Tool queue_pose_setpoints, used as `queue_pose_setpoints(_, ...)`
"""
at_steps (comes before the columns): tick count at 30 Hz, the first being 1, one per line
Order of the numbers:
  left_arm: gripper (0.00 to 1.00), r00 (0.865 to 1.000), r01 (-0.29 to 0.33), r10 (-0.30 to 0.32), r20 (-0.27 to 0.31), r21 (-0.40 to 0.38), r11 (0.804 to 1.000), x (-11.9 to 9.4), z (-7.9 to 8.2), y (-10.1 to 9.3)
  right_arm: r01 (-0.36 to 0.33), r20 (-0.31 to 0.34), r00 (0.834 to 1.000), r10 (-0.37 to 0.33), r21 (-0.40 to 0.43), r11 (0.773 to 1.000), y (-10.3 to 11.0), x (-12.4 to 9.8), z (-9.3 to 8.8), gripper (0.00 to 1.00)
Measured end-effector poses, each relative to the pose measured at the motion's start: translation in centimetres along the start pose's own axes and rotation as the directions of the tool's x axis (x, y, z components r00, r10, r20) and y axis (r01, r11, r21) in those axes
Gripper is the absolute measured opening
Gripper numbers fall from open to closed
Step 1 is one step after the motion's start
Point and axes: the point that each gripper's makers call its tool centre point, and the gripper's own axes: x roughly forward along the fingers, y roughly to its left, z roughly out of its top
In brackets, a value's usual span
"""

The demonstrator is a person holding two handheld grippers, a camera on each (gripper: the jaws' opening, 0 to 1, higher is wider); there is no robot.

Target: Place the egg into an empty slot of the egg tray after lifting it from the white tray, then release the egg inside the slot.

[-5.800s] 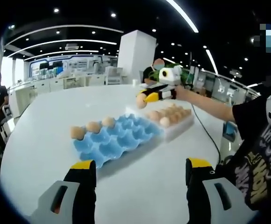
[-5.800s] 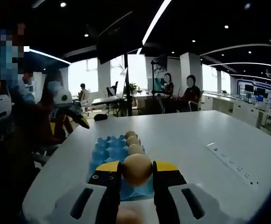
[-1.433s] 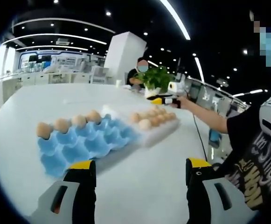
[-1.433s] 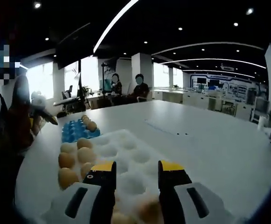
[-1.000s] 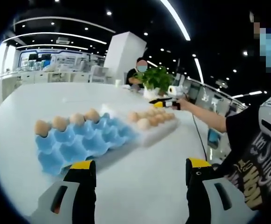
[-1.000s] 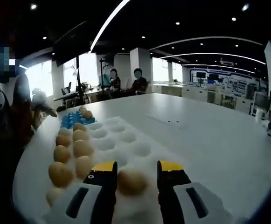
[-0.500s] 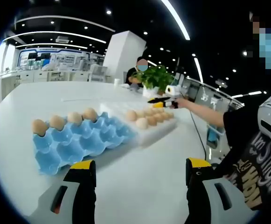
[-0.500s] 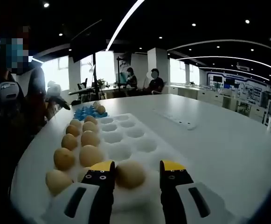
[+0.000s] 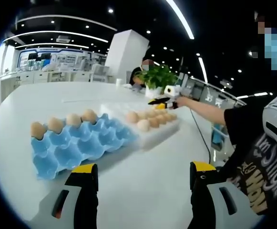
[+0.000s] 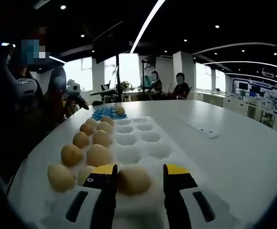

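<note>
- Blue moulded egg tray (image 9: 78, 143) sits left with three eggs along its far row; left gripper (image 9: 140, 183) hangs open, empty.
- Rightward, right gripper (image 10: 139, 183) has closed in around a tan egg (image 10: 133, 179) in the white foam tray (image 10: 150, 143), jaws not yet clamped; lift comes next.

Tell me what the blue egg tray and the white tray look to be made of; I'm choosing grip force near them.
The blue egg tray looks like moulded plastic or dyed pulp: even blue, soft sheen on thin peaked cups. The white tray looks like foam or matte plastic: a thick white slab with rounded, shadowed wells. Neither is certain from these views.
</note>
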Motion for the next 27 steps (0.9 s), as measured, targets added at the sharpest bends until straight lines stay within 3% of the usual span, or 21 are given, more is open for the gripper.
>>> queue_pose_setpoints(4, 0.8, 1.0, -0.004, 0.004, -0.004, -0.003, 1.0, 0.0, 0.0, 0.0, -0.052, -0.048, 0.998, 0.051, -0.027, 0.998, 0.7, 0.5, 0.1, 0.42)
queue_pose_setpoints(8, 0.8, 1.0, -0.004, 0.004, -0.01, -0.007, 1.0, 0.3, -0.1, 0.0, -0.133, -0.061, 0.989, 0.134, 0.014, 0.991, 2.0, 0.7, -0.2, 0.3)
queue_pose_setpoints(15, 0.8, 1.0, 0.017, -0.017, -0.016, -0.004, 1.0, 1.2, 0.0, -0.4, -0.105, -0.019, 0.994, 0.105, 0.007, 0.994, 1.0, 0.5, -0.2, 0.3)
queue_pose_setpoints(24, 0.8, 0.999, 0.024, -0.024, -0.022, -0.005, 1.0, 1.7, 0.0, -0.4, -0.078, 0.012, 0.997, 0.077, 0.028, 0.997, 1.3, 0.7, 0.0, 0.3)
queue_pose_setpoints(27, 0.8, 0.999, 0.031, -0.031, -0.019, -0.002, 1.0, 1.8, 0.1, -0.5, -0.061, 0.049, 0.997, 0.058, 0.073, 0.995, 0.9, 0.5, 0.1, 0.29)
